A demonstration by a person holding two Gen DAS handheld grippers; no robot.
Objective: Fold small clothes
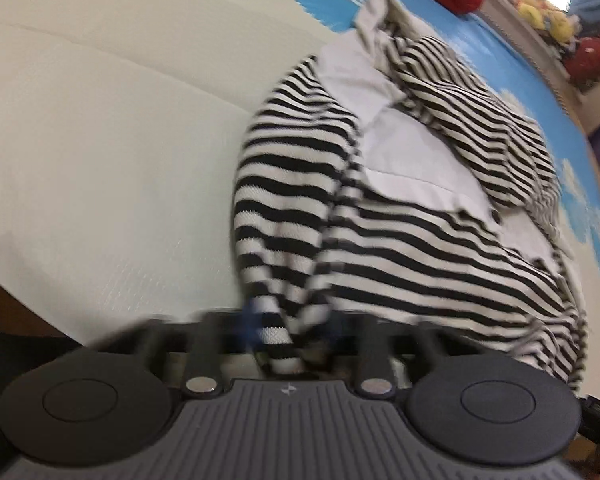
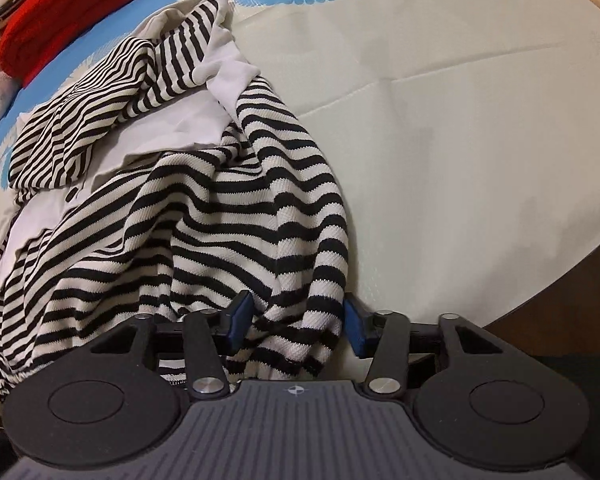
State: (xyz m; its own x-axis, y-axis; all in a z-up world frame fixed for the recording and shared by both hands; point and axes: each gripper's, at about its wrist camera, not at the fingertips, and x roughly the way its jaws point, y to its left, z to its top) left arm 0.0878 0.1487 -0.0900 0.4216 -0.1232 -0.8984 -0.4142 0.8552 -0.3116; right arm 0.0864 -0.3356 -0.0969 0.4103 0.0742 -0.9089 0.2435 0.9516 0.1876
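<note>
Striped garment point(image 2: 204, 216) lies crumpled on the bed sheet point(image 2: 460, 140), hem edge clamped in the left gripper point(image 1: 290, 332), a bunched fold between the right gripper point(image 2: 296, 326) pads, seemingly pinched; likely spreading step, next pull flat; red cloth point(image 2: 72, 4) at ten o'clock, clear.

Black-and-white striped garment point(image 1: 400, 240) point(image 2: 204, 216), knit, with plain white panels showing; crumpled and partly bunched, spread across cream-and-blue patterned bed surface, near edge gathered into folds.
</note>
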